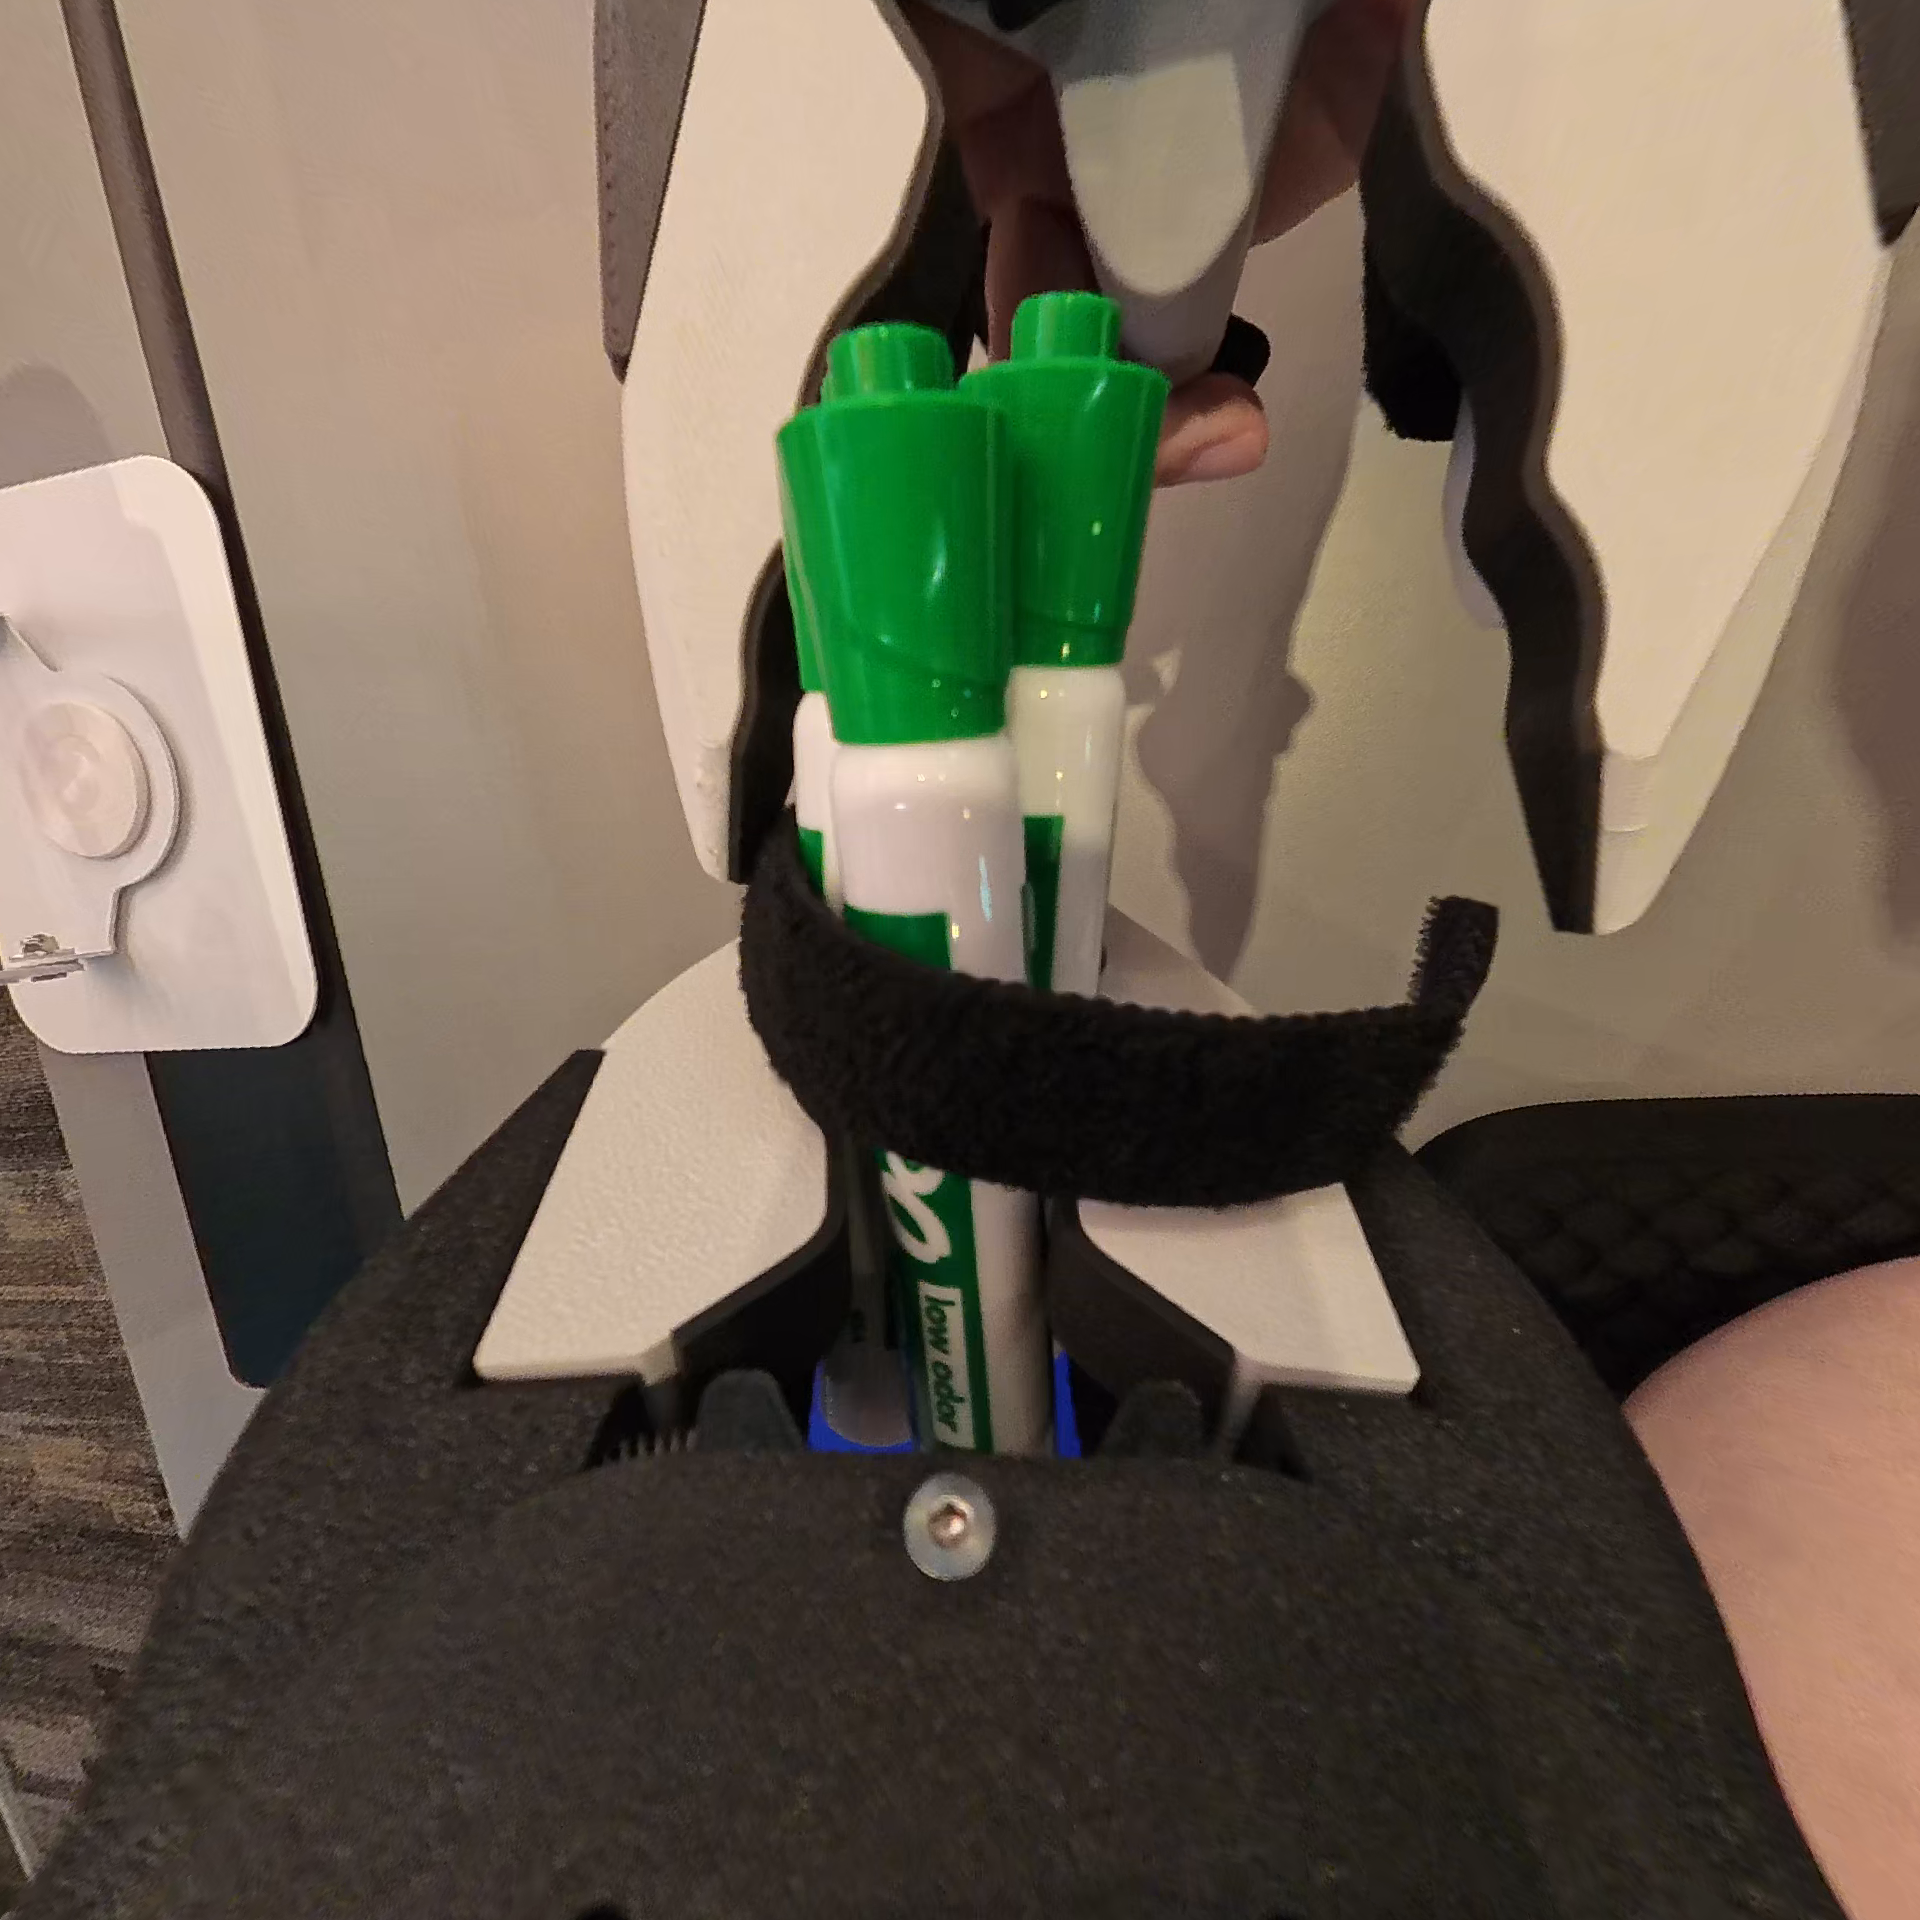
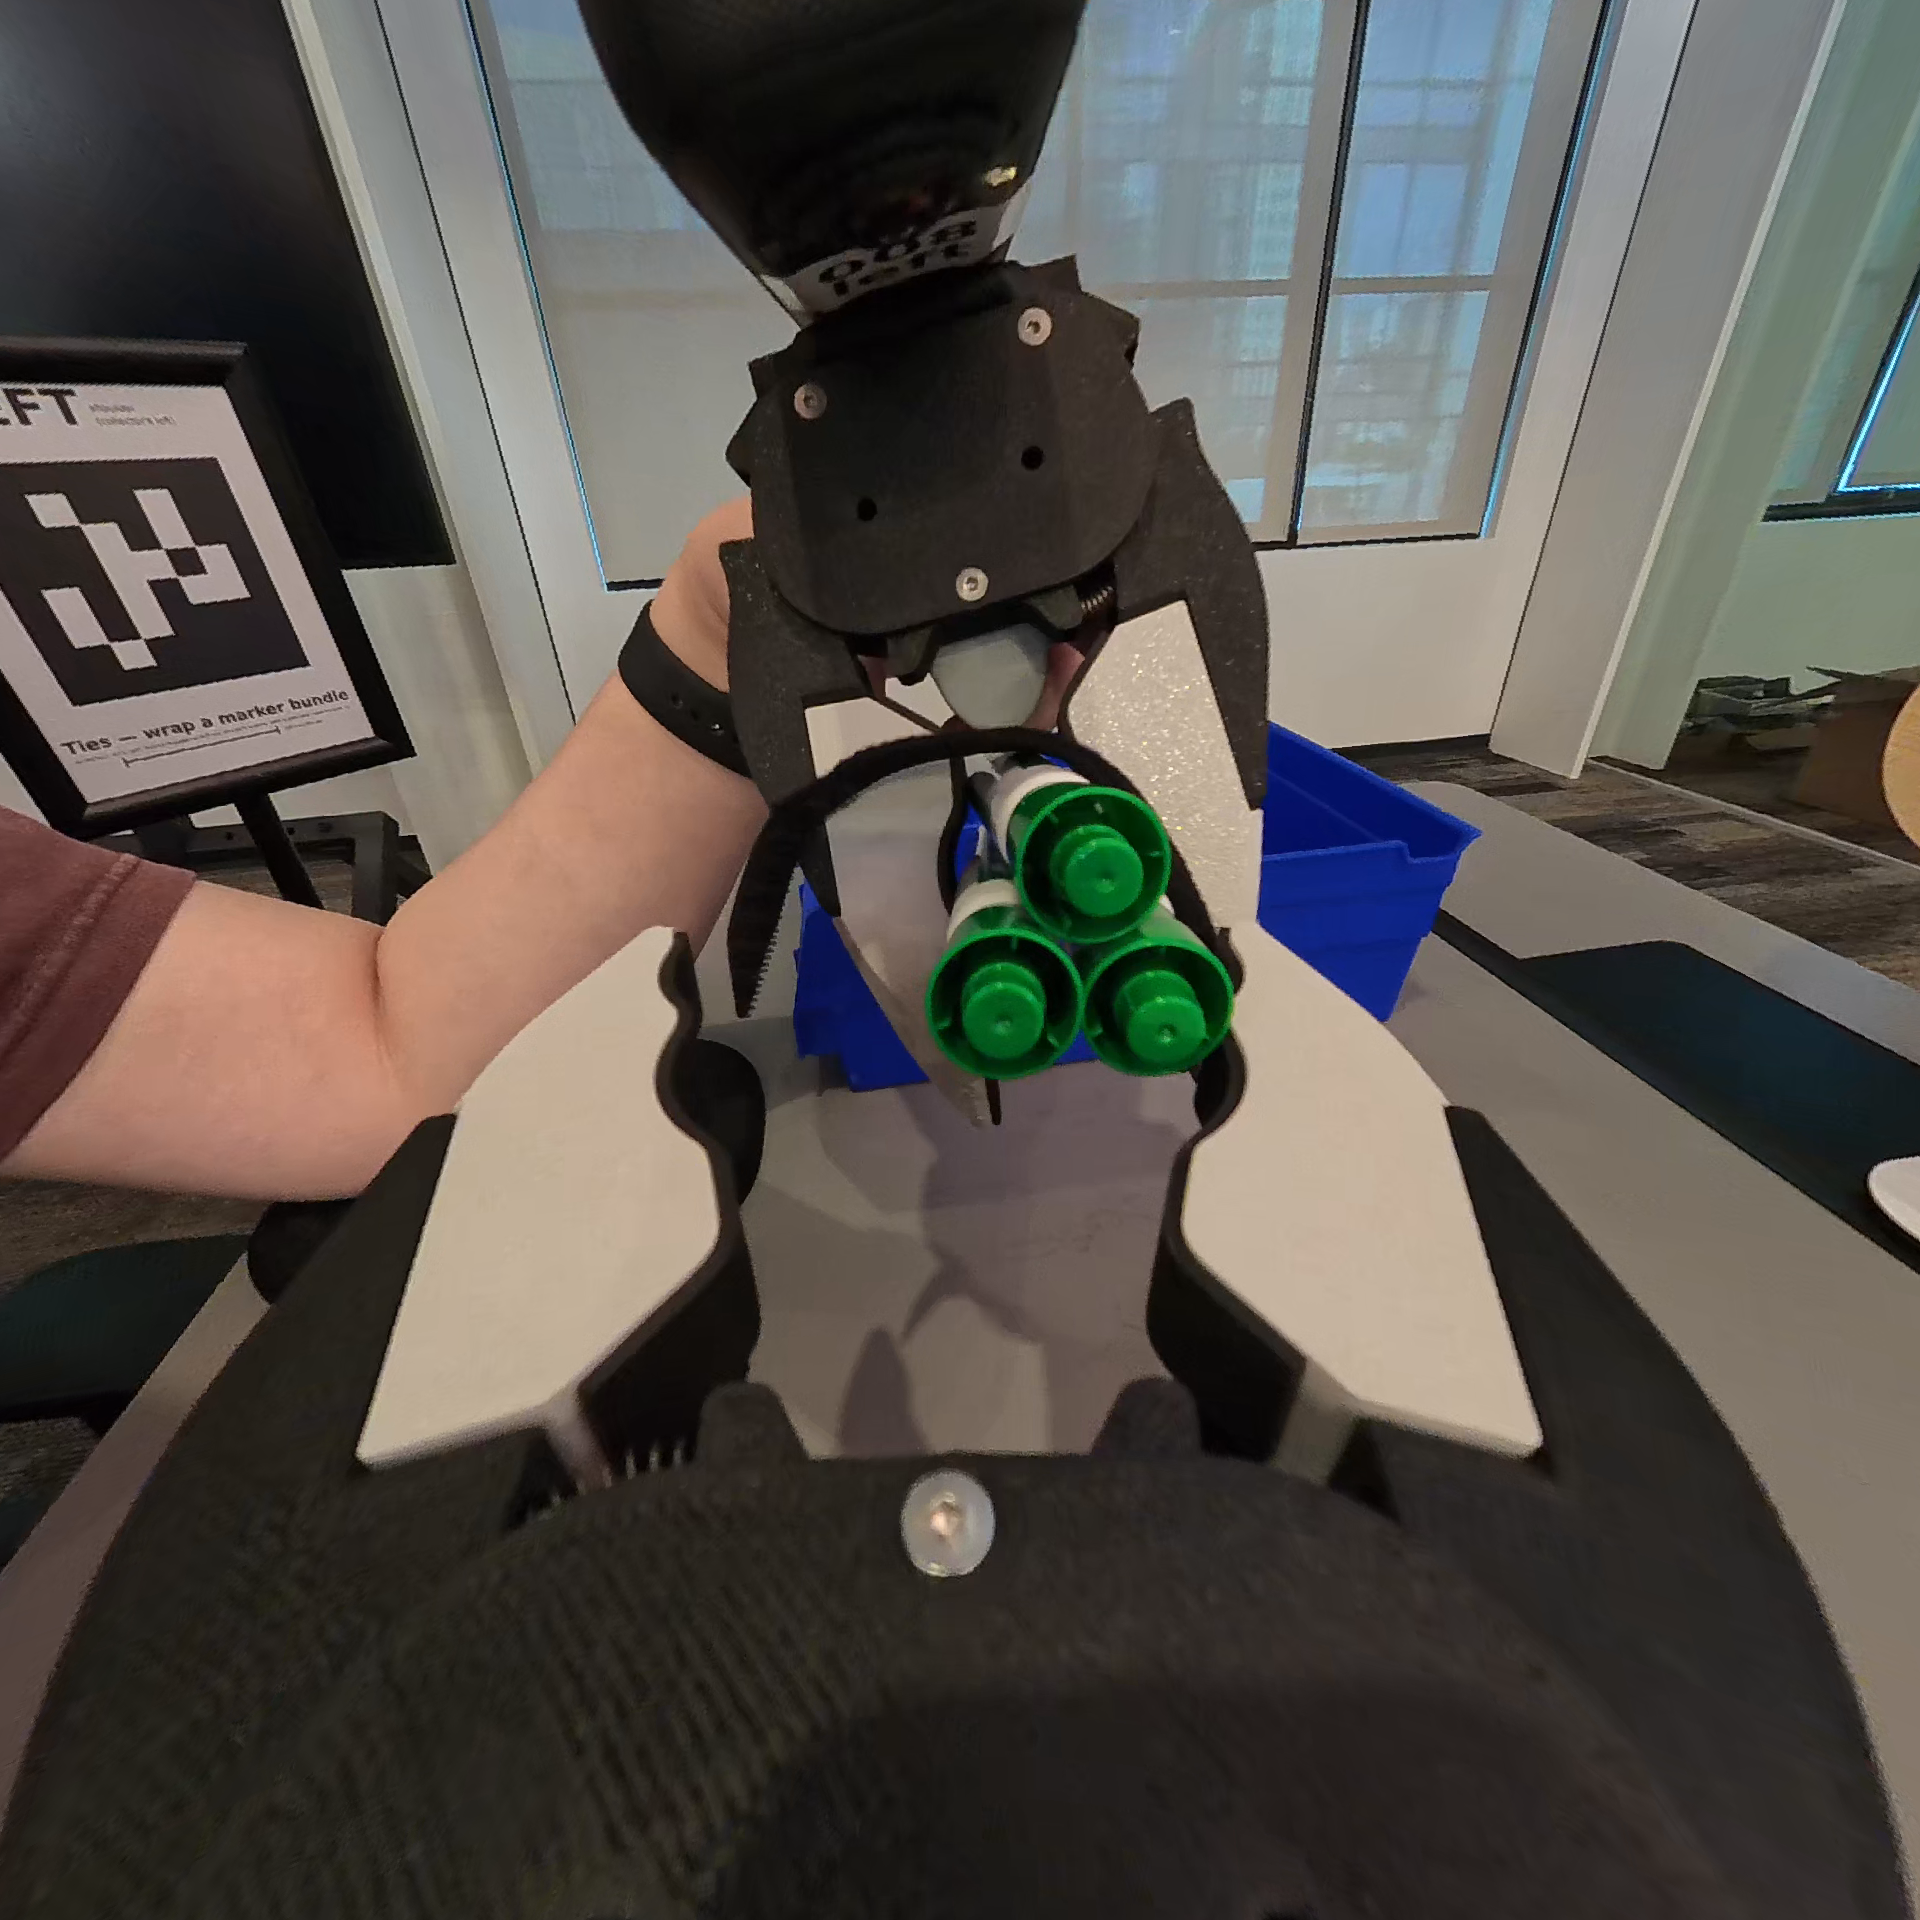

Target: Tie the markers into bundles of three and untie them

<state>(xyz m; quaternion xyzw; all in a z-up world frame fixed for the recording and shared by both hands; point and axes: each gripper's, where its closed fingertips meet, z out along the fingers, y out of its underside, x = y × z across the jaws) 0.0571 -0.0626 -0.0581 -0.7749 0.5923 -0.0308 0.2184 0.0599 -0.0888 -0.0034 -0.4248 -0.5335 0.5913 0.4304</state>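
left wrist view: three green-capped markers (image 1: pixel 935 831) stand clamped between the fingers of the left gripper (image 1: pixel 940 1195), caps pointing at the right gripper (image 1: pixel 1143 894). black hook-and-loop strap (image 1: pixel 1091 1081) loops loosely round the barrels, its free end sticking out unfastened. right gripper is spread wide, gripping nothing, jaws flanking the caps. blue bin (image 2: pixel 1351 873) sits behind on the grey surface (image 2: pixel 1610 1195). risk: strap slides off or springs open before it is caught; a nudge on the caps could splay the bundle.
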